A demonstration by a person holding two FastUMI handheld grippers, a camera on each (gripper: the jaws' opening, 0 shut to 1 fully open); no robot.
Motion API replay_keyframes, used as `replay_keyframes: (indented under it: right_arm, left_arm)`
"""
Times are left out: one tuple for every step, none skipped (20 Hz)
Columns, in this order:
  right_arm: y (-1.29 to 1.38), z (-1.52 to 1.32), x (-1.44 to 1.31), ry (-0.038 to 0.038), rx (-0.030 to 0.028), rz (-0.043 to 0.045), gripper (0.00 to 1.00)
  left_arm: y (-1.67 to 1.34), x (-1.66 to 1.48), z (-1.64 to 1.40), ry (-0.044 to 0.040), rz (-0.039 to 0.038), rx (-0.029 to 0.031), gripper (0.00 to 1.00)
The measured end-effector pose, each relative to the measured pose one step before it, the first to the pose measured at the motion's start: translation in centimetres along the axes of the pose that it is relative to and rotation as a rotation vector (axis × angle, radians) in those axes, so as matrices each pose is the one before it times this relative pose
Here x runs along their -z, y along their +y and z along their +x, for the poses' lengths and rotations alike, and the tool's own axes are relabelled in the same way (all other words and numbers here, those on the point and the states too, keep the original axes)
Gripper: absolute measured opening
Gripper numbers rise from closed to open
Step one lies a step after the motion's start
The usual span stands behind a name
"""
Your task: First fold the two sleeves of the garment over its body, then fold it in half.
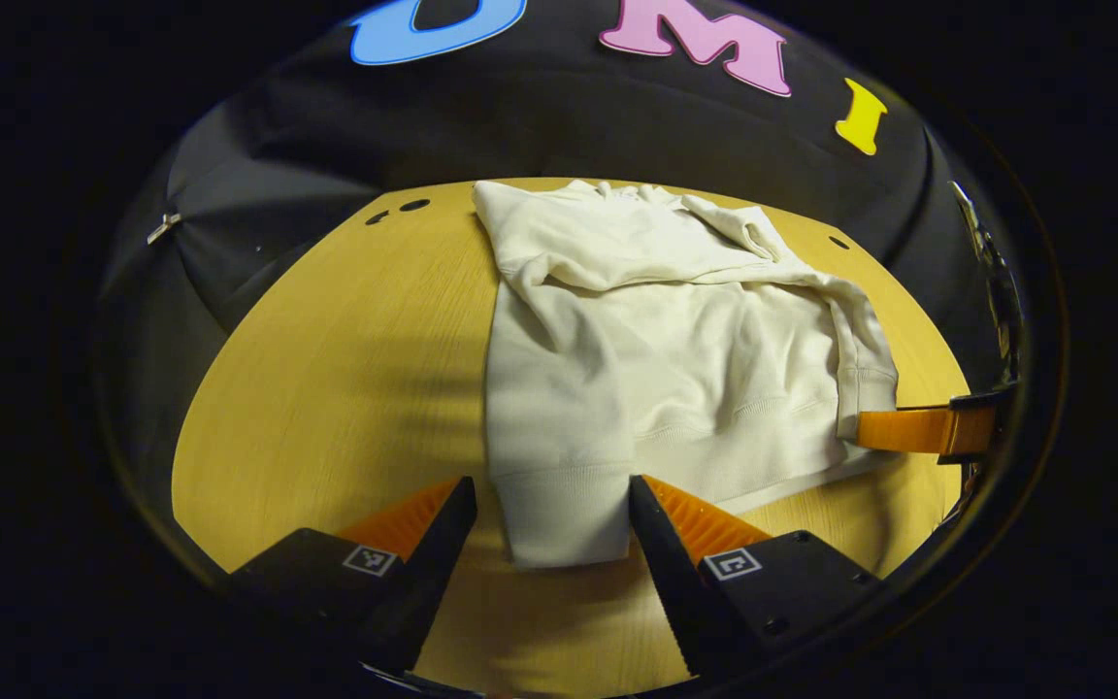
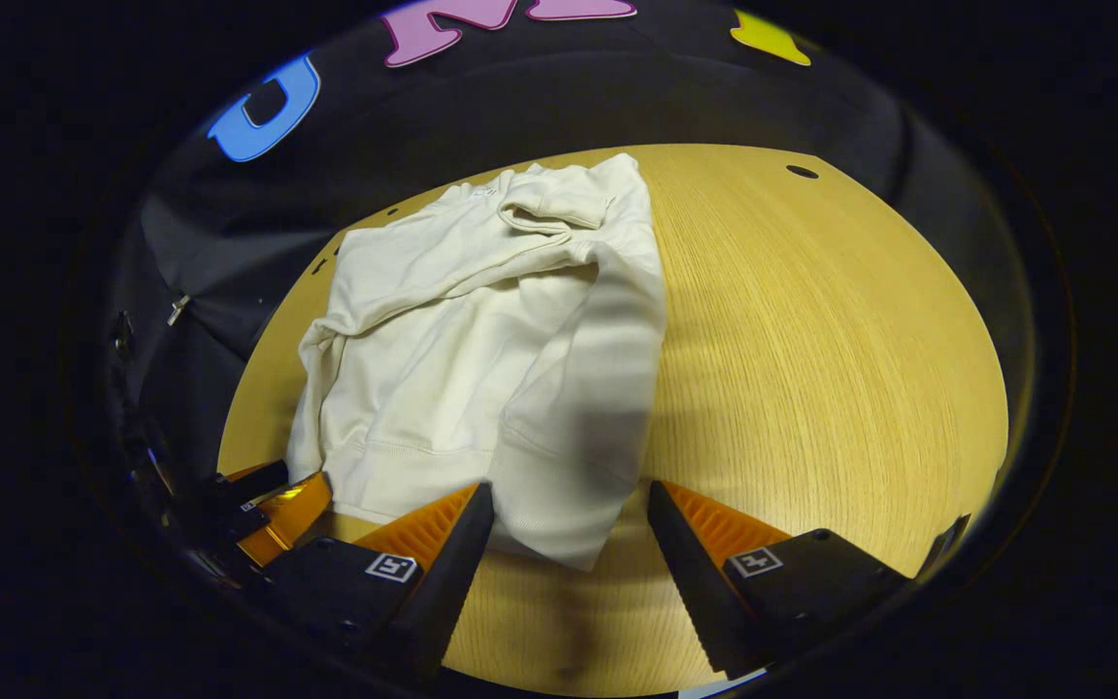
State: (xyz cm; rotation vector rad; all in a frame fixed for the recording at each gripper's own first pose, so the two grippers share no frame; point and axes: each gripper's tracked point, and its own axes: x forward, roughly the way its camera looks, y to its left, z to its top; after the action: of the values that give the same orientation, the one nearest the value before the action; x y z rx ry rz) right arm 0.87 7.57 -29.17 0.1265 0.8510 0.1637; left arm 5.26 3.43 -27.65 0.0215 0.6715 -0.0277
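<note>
A cream sweatshirt [image 1: 695,330] lies flat on the wooden table [image 1: 345,369], neck toward the far wall. Its left sleeve [image 1: 549,417] runs down over the body's left side. That sleeve's cuff [image 1: 559,524] sits between the fingers of my left gripper [image 1: 551,482], which is open. In the right gripper view the sweatshirt [image 2: 452,330] has its right sleeve [image 2: 588,388] lying down along the body. Its cuff [image 2: 569,529] rests between the spread fingers of my right gripper [image 2: 570,486], also open. Each gripper shows at the other view's edge, by the hem.
The round table [image 2: 811,340] has bare wood on both sides of the garment and small holes [image 1: 413,205] near its far edge. Black cloth walls close in behind and at the sides, with a small metal clip [image 1: 163,228] on the left.
</note>
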Motion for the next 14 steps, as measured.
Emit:
replay_keyframes:
  right_arm:
    - [-0.121, 0.254, 0.132, 0.00228, 0.01948, -0.01154, 0.97]
    - [-0.017, 0.06, -0.082, 0.00011, 0.01387, -0.0076, 0.95]
    - [0.343, 0.219, 0.247, 0.0045, -0.00007, 0.00111, 0.88]
    - [0.22, -0.011, -0.158, 0.00065, 0.00398, 0.00231, 0.83]
    - [0.342, 0.07, 0.246, 0.00532, -0.00457, 0.00021, 0.69]
    - [0.118, 0.158, 0.125, 0.00475, -0.00247, -0.00172, 0.65]
    - [0.263, -0.081, -0.027, 0.0089, -0.00992, 0.00084, 0.41]
    - [0.326, 0.158, 0.057, 0.00297, -0.02036, -0.00765, 0.4]
    - [0.197, 0.073, 0.145, 0.01356, -0.01538, -0.00604, 0.3]
    - [-0.065, 0.001, -0.138, -0.00134, -0.00643, -0.00337, 0.23]
    - [0.052, -0.041, 0.071, 0.00212, -0.00436, -0.00138, 0.16]
    - [0.032, 0.042, 0.008, 0.00146, -0.00428, -0.00543, 0.14]
    - [0.042, -0.023, -0.022, -0.0013, -0.00746, -0.00238, 0.12]
    - [0.157, -0.19, 0.118, 0.00504, -0.0078, -0.00022, 0.08]
  left_arm:
    - [-0.016, -0.075, -0.012, -0.00175, -0.00416, -0.00683, 0.93]
    - [-0.277, 0.048, 0.042, 0.00017, -0.00328, 0.00225, 0.92]
    - [-0.447, 0.066, 0.004, -0.00095, 0.00356, 0.00451, 0.87]
    - [-0.329, 0.036, 0.0, -0.00511, 0.01065, -0.00031, 0.82]
    - [-0.277, 0.03, -0.032, -0.00004, 0.00583, 0.00723, 0.72]
    - [-0.414, -0.123, 0.108, -0.00109, 0.00344, 0.00859, 0.67]
    - [-0.478, 0.062, -0.028, 0.00225, 0.00096, 0.01125, 0.58]
    - [-0.356, -0.041, 0.033, 0.00191, -0.00261, 0.00526, 0.41]
    - [-0.036, -0.118, -0.02, 0.00183, 0.00229, -0.00865, 0.24]
    - [-0.064, -0.065, 0.079, 0.00024, 0.00363, -0.00328, 0.25]
    - [-0.065, -0.037, 0.02, -0.00224, -0.00084, 0.00185, 0.21]
    - [-0.052, -0.061, -0.057, -0.00055, -0.00529, 0.004, 0.18]
    - [-0.015, -0.114, 0.028, 0.00558, -0.00649, 0.00612, 0.11]
    - [-0.03, -0.158, 0.023, 0.00758, -0.00456, 0.00628, 0.09]
